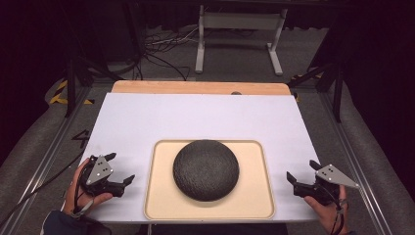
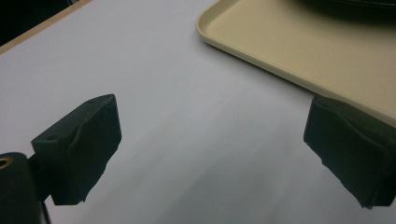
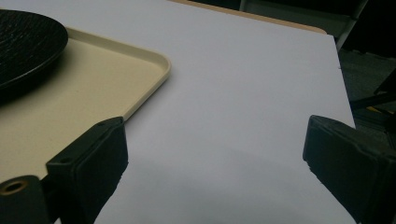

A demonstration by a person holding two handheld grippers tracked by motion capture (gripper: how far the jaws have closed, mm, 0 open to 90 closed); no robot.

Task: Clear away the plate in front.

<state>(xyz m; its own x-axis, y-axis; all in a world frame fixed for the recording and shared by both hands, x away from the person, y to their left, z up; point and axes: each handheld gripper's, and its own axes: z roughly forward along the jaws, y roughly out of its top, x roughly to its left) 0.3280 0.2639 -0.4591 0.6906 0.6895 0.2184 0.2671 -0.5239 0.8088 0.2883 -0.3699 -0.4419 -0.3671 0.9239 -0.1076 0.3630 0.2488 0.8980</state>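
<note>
- The dark plate point(image 1: 206, 169) looks matt and rough, with a fine pebbled texture.
- The beige tray point(image 1: 254, 196) is smooth (plastic, by its look), faintly sheened.
- The white table cover point(image 1: 147, 117) is smooth and matt, with wood point(image 1: 195, 87) at the far edge.

Left hand point(image 1: 83, 188) enters from the bottom left corner, dark sleeve at the wrist, fingers wrapped around the grip from below. Left gripper point(image 1: 121, 169) points inward and slightly forward, grey three-cornered plate on top, jaws spread wide with nothing between them. In the left gripper view, the left gripper point(image 2: 212, 154) has its two black jaws far apart.

Right hand point(image 1: 327, 205) enters from the bottom right, cable trailing along the wrist. Right gripper point(image 1: 301, 172) mirrors the left: pointing inward, grey plate up, jaws parted and empty. In the right gripper view, the right gripper point(image 3: 215, 163) is gaping equally wide. The two hands are well apart, level with each other.
</note>
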